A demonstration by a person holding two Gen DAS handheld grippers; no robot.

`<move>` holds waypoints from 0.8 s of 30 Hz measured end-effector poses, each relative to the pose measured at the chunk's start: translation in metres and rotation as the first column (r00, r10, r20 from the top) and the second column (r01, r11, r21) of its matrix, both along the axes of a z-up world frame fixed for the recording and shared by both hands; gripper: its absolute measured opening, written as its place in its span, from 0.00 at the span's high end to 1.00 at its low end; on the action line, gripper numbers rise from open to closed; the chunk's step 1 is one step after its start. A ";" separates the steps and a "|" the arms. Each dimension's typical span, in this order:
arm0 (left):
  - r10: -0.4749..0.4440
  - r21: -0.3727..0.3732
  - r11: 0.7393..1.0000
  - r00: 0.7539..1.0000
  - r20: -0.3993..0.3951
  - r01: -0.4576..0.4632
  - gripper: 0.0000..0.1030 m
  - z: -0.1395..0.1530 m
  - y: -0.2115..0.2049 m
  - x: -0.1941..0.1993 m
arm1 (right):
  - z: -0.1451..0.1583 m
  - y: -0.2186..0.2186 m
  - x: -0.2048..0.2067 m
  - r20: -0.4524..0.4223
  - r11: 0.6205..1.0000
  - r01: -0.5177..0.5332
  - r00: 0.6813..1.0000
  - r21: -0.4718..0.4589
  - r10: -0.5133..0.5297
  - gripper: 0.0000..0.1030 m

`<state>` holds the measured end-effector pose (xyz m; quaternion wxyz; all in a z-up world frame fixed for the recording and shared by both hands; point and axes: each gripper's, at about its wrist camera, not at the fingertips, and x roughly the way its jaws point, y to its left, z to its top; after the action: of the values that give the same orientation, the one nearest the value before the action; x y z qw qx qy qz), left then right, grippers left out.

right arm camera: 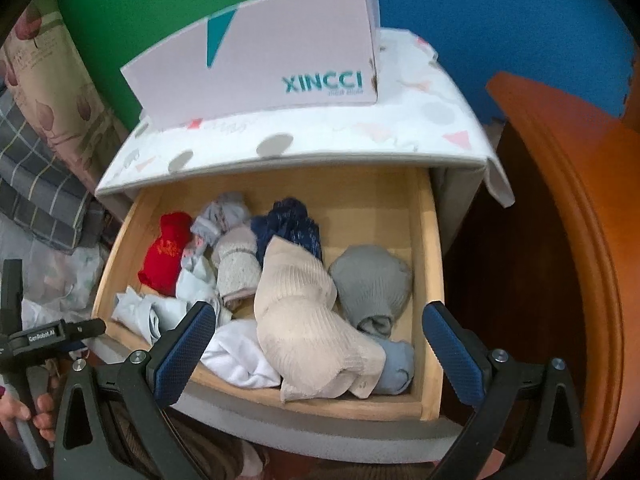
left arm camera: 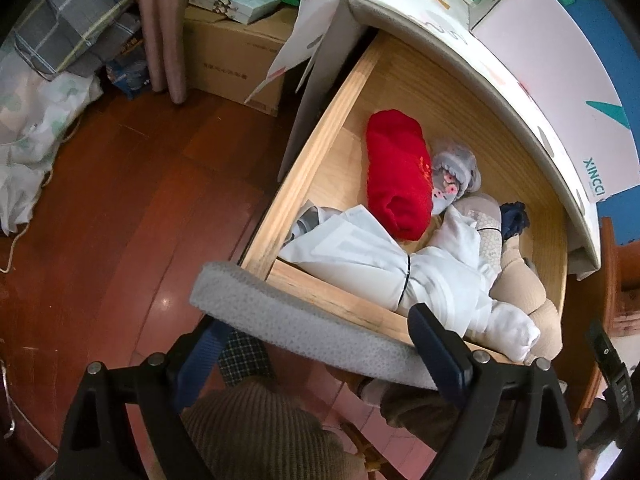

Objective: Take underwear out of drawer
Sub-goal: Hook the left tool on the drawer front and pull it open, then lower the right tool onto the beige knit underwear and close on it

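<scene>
The wooden drawer (right arm camera: 430, 240) stands pulled out, full of rolled underwear. In the right wrist view I see a red roll (right arm camera: 166, 254), a beige ribbed piece (right arm camera: 304, 320), a grey roll (right arm camera: 370, 284), a navy lace piece (right arm camera: 290, 224) and white pieces (right arm camera: 240, 354). My right gripper (right arm camera: 320, 344) is open and empty, hovering above the drawer's front. In the left wrist view the drawer (left arm camera: 316, 148) holds the red roll (left arm camera: 398, 178) and white cloth (left arm camera: 400, 264). My left gripper (left arm camera: 320, 356) is open, its fingers astride the drawer's grey front panel (left arm camera: 280, 312).
A white XINCCI box (right arm camera: 256, 76) sits on the patterned nightstand top (right arm camera: 320, 136). An orange wooden bed frame (right arm camera: 560, 216) stands to the right. Cardboard boxes (left arm camera: 236, 56), a curtain and bedding bags lie left on the red wooden floor (left arm camera: 120, 200).
</scene>
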<state>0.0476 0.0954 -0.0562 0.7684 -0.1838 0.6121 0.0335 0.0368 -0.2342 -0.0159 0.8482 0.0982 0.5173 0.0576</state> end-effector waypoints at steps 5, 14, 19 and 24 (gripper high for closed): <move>0.001 0.038 0.999 1.000 0.003 -0.001 0.10 0.004 -0.004 0.000 | -0.010 0.005 0.011 -0.094 0.999 -0.036 0.995 -0.021 0.034 0.01; -0.066 0.122 0.991 0.997 0.029 0.062 0.10 0.024 -0.012 -0.006 | -0.019 0.027 0.042 -0.273 0.991 -0.133 0.953 0.010 0.131 0.01; -0.179 0.273 0.951 0.978 0.110 0.143 0.10 0.054 -0.025 -0.010 | -0.031 0.042 0.057 -0.368 0.983 -0.183 0.915 -0.016 0.165 0.02; -0.318 0.326 0.909 0.937 0.144 0.258 0.10 0.065 -0.038 -0.004 | -0.045 0.051 0.069 -0.427 0.973 -0.222 0.887 -0.058 0.177 0.10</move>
<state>0.0437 0.0571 0.0085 0.8398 0.0263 0.5422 -0.0056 0.1062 -0.1828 -0.0606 0.7110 0.0097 0.6967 0.0950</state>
